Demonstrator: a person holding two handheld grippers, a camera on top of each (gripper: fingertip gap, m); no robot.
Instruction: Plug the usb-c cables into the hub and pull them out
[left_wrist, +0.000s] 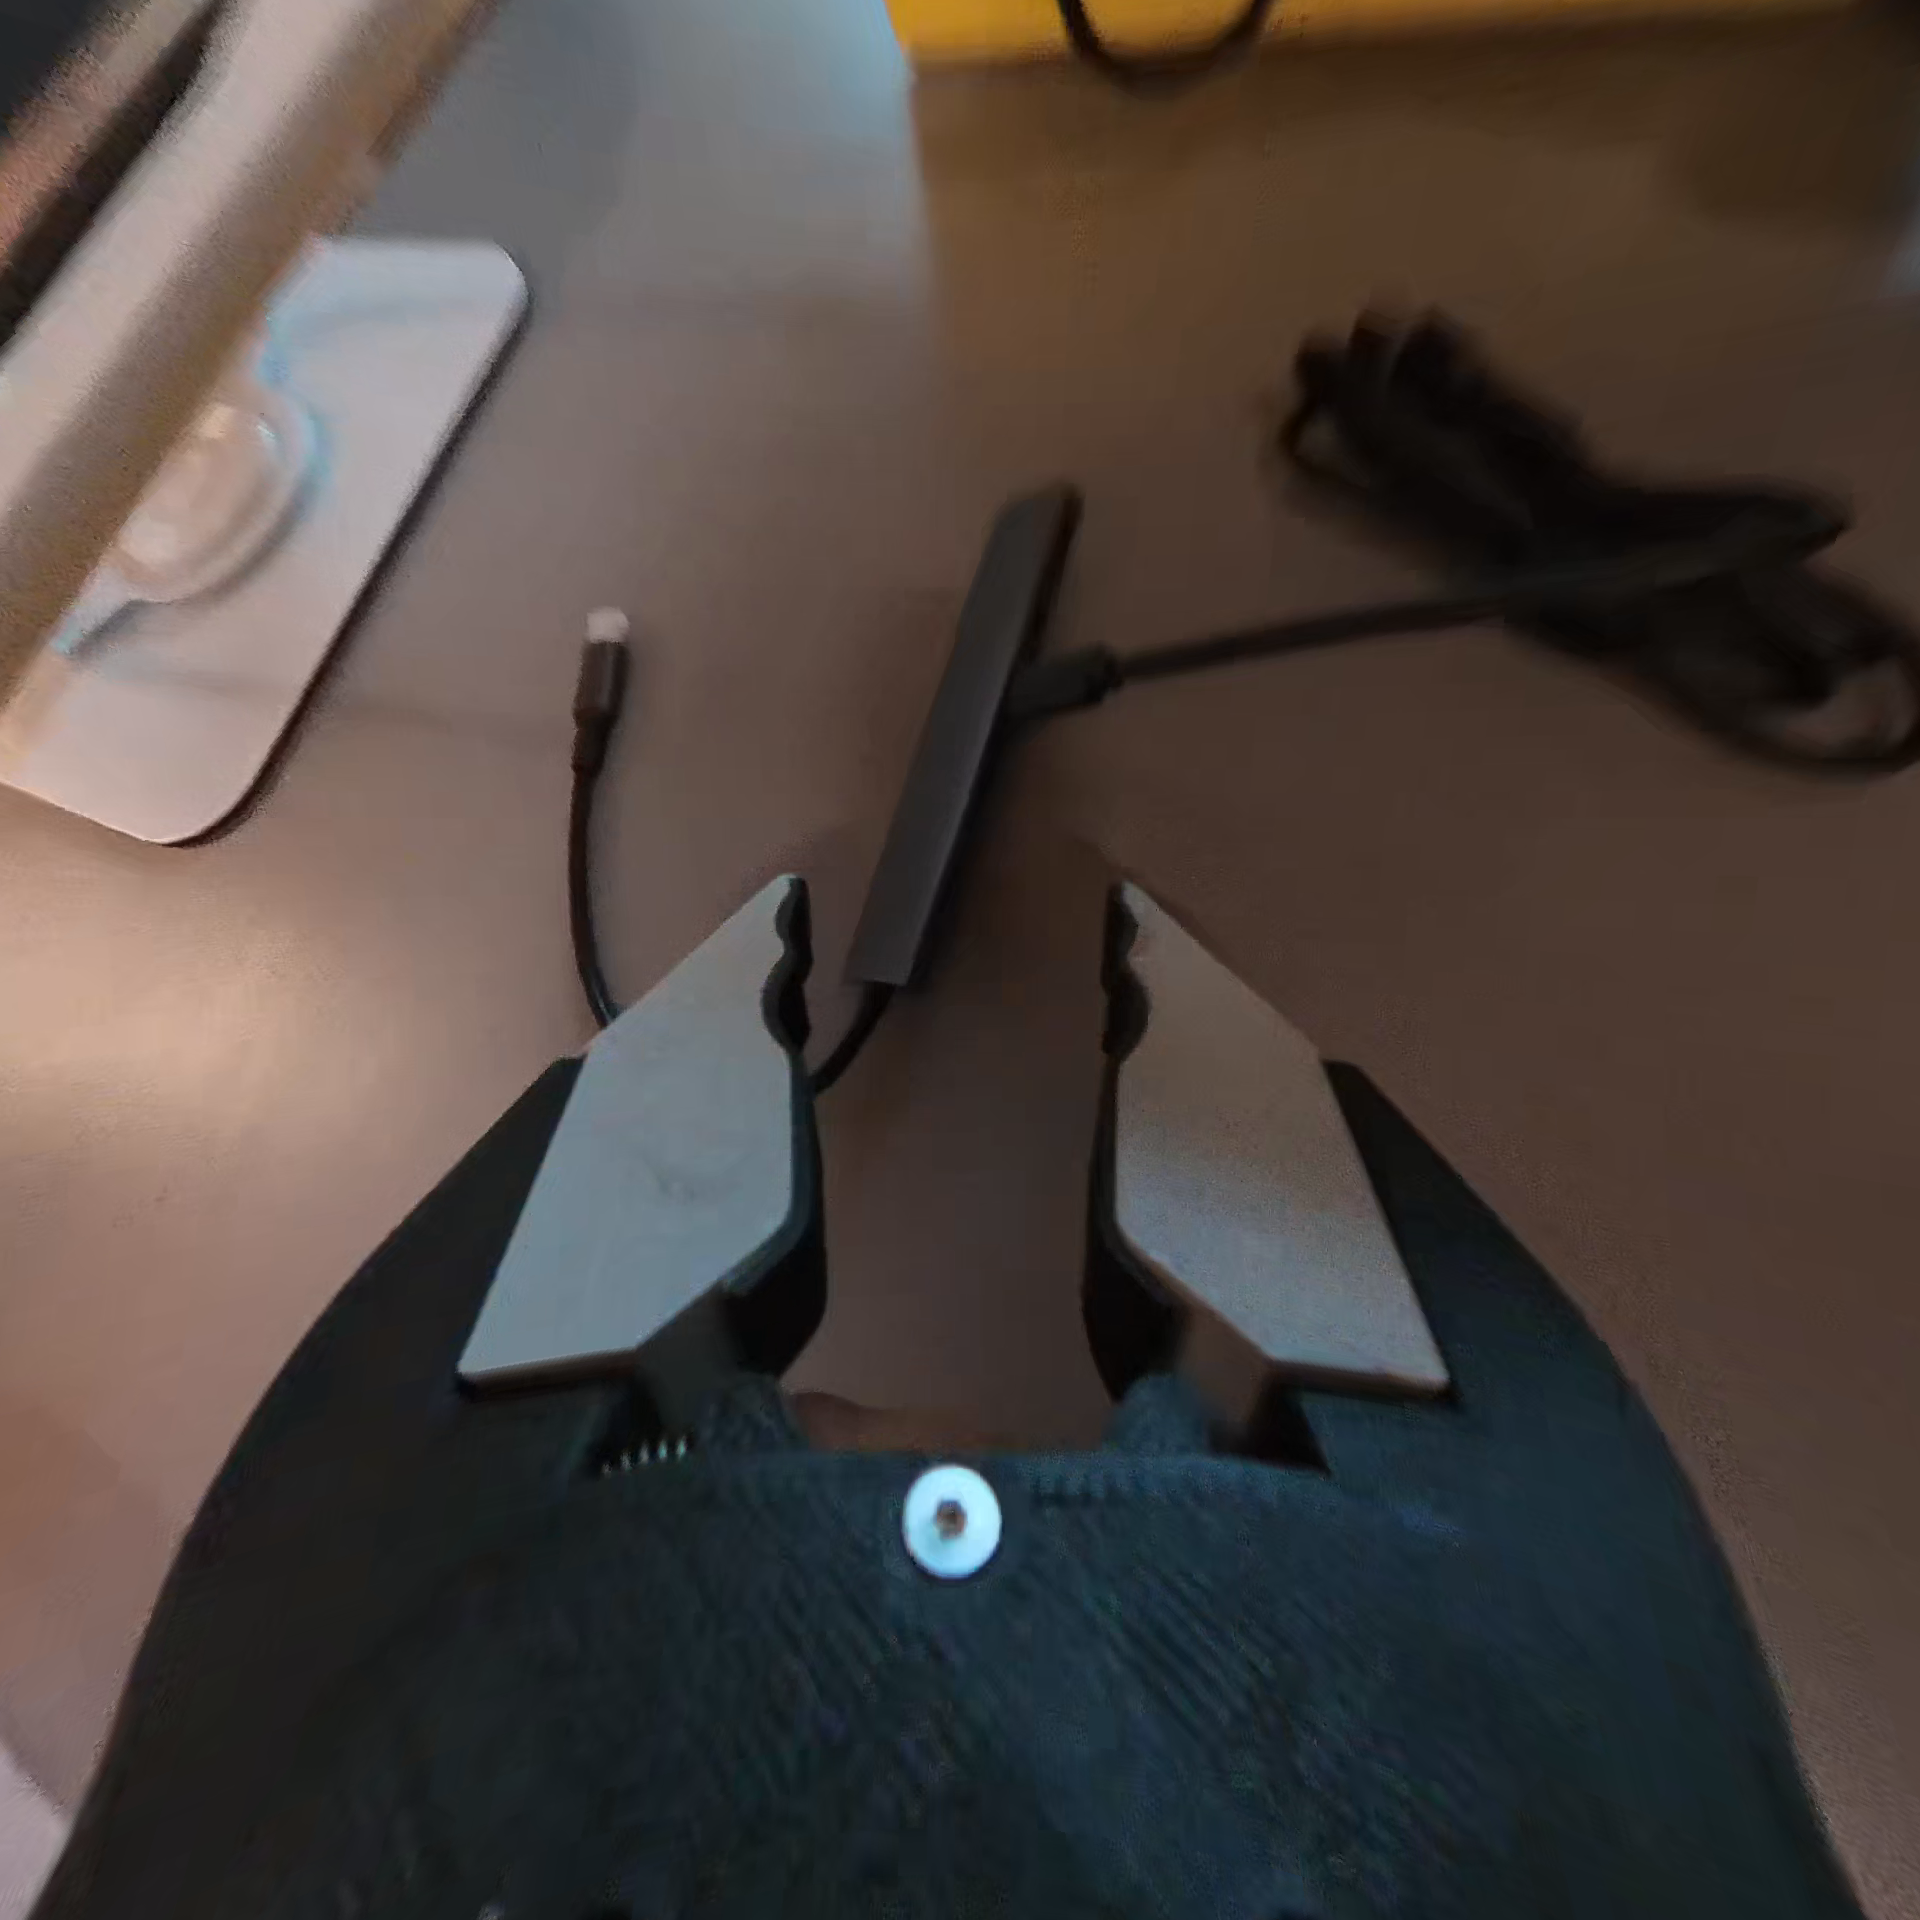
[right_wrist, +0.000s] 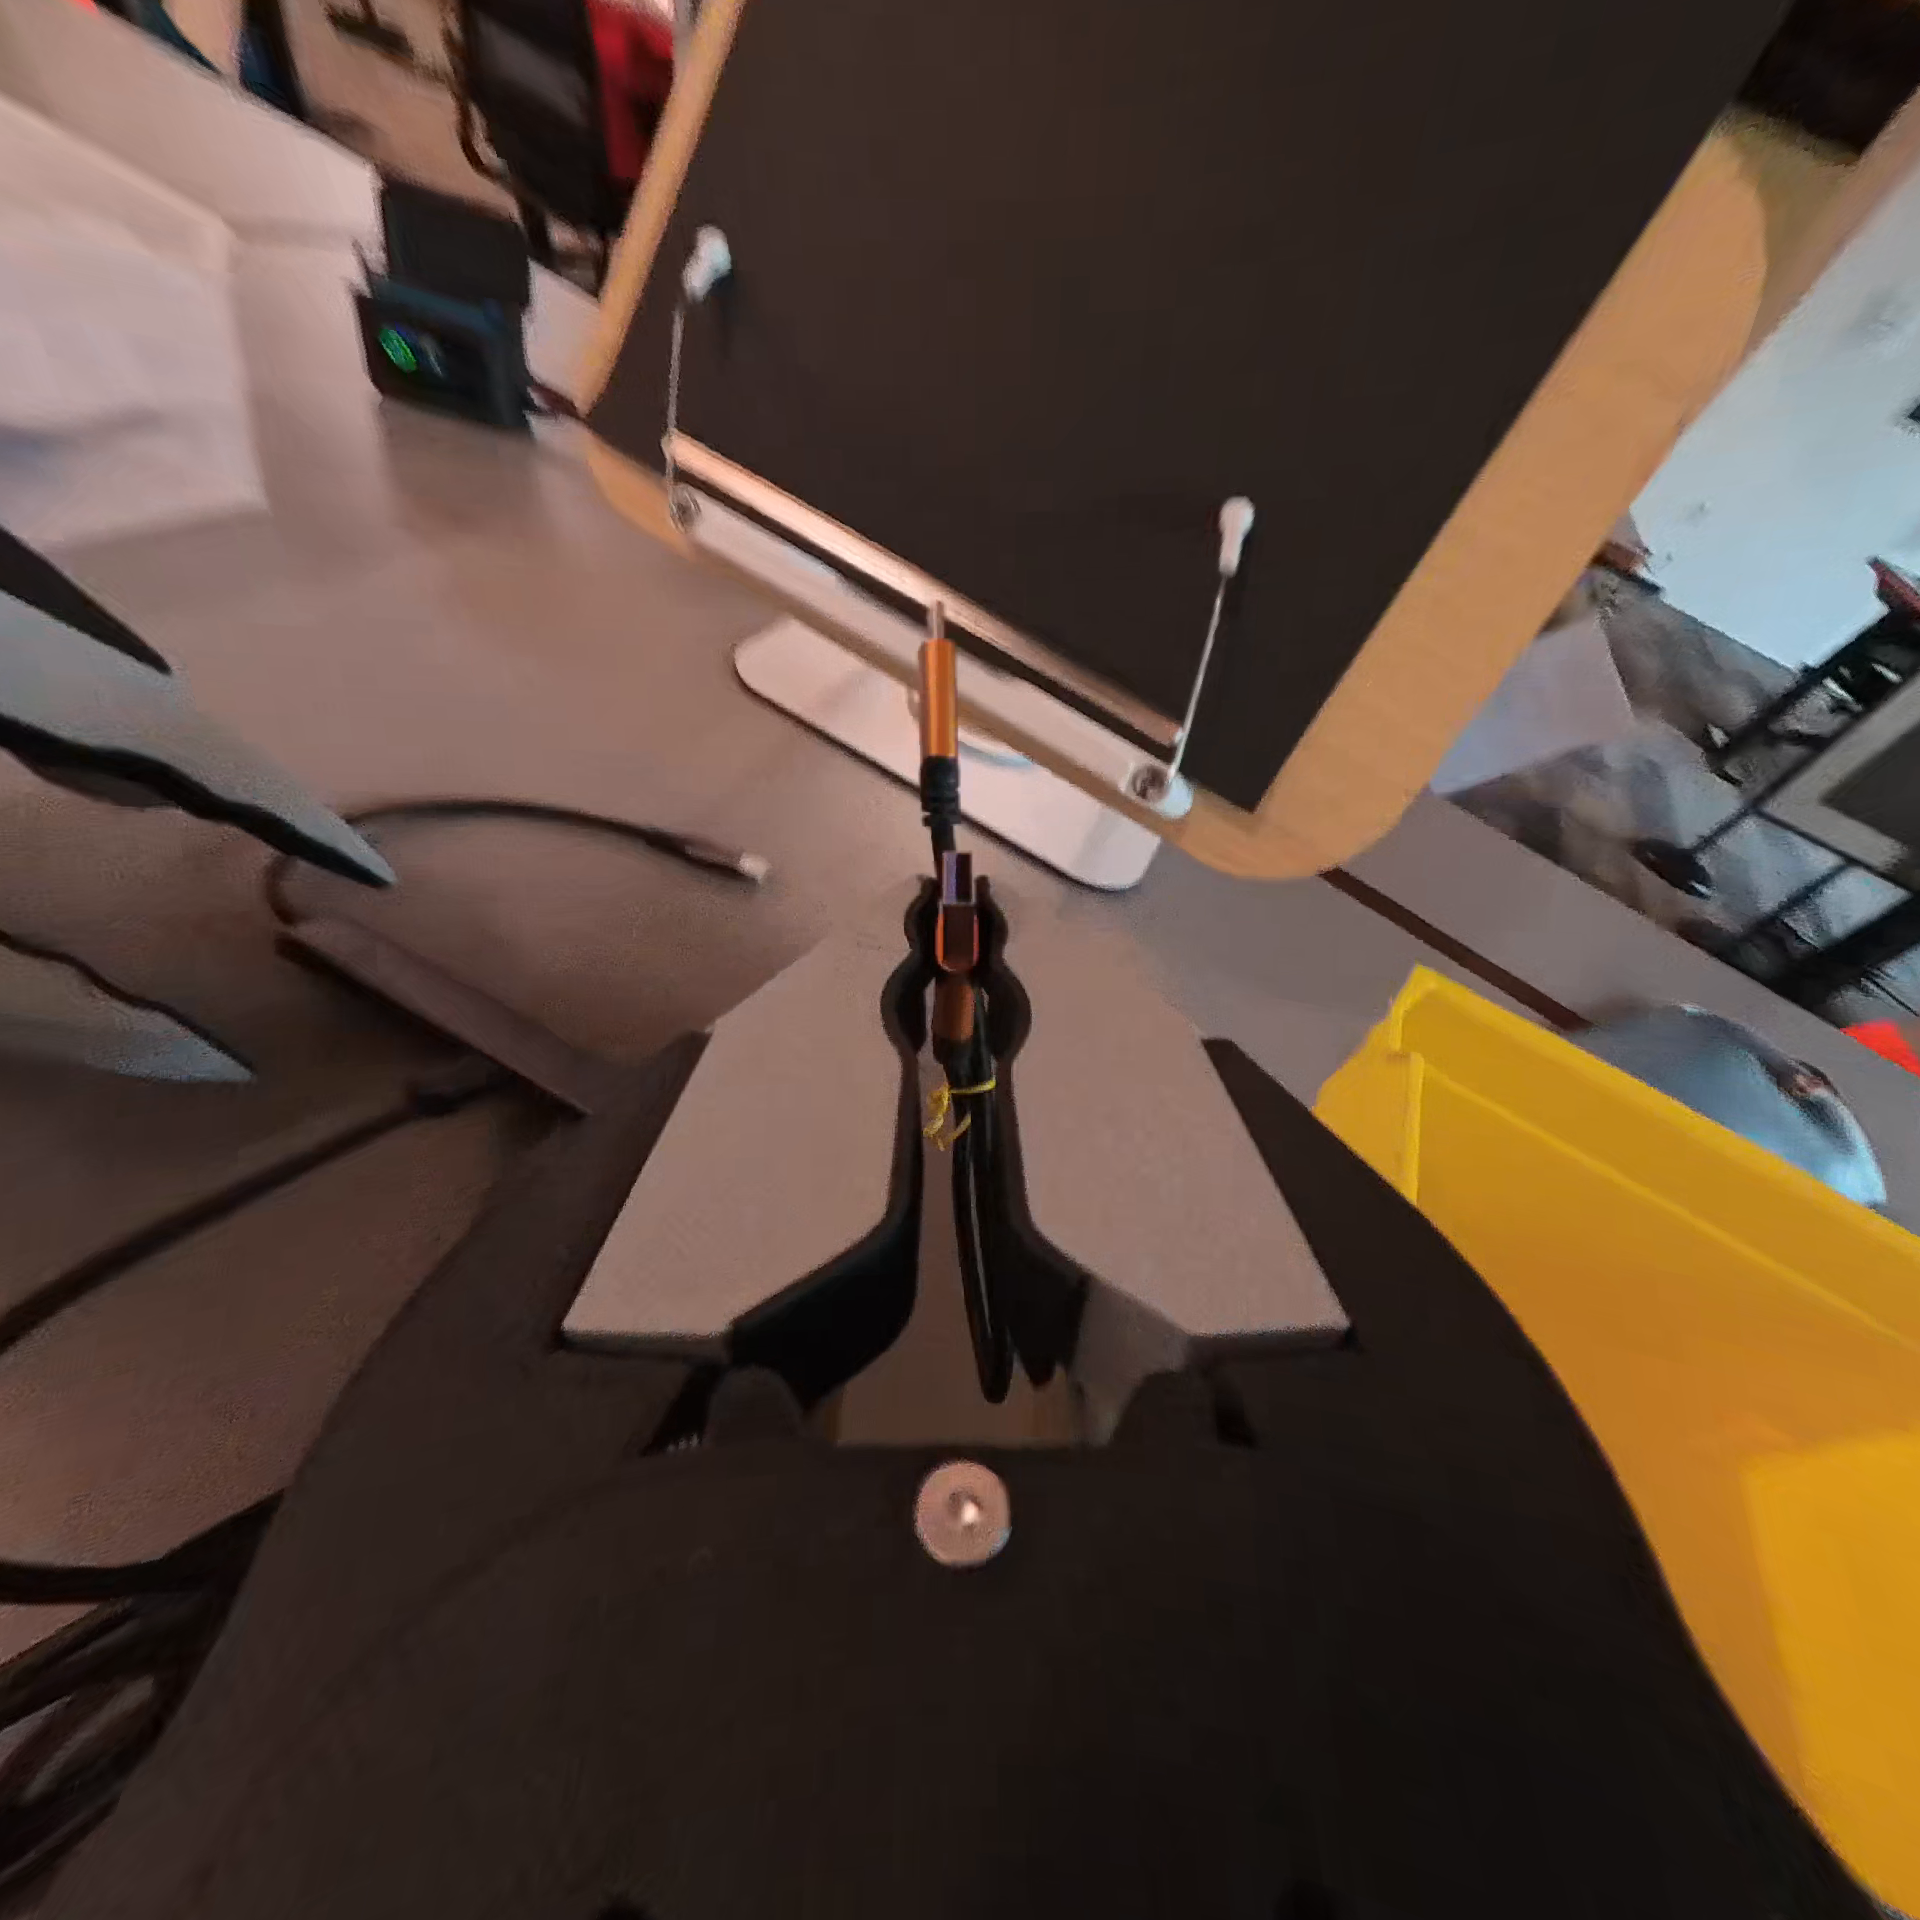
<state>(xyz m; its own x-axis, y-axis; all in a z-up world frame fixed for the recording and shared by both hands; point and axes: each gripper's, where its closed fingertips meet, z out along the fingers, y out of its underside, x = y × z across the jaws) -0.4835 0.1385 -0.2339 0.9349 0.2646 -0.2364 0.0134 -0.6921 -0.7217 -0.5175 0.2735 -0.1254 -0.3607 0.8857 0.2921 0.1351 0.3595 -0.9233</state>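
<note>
The slim dark hub (left_wrist: 966, 727) lies on the brown table (left_wrist: 1351, 1039). A black cable's plug (left_wrist: 1081, 675) sits in its right side and runs to a coiled black cable (left_wrist: 1610, 582). The hub's own short lead ends in a silver-tipped plug (left_wrist: 608, 634) lying loose. My left gripper (left_wrist: 956, 935) is open, and the hub's near end lies between its fingertips without either pad touching it. My right gripper (right_wrist: 956, 920) is shut on an orange-sleeved plug (right_wrist: 956, 940) of a bundled black cable. That cable's other orange plug (right_wrist: 938, 696) sticks up beyond the fingertips. The left gripper's fingers (right_wrist: 208, 800) show at the left edge.
A monitor's silver stand base (left_wrist: 312, 520) is at the left; it also shows in the right wrist view (right_wrist: 831, 675) under a wood-framed dark screen (right_wrist: 1143, 312). A yellow bin (right_wrist: 1610, 1226) stands at the right. A small dark device (right_wrist: 447, 353) sits far left. Across from one pair of fingers to the other is roughly 20 centimetres.
</note>
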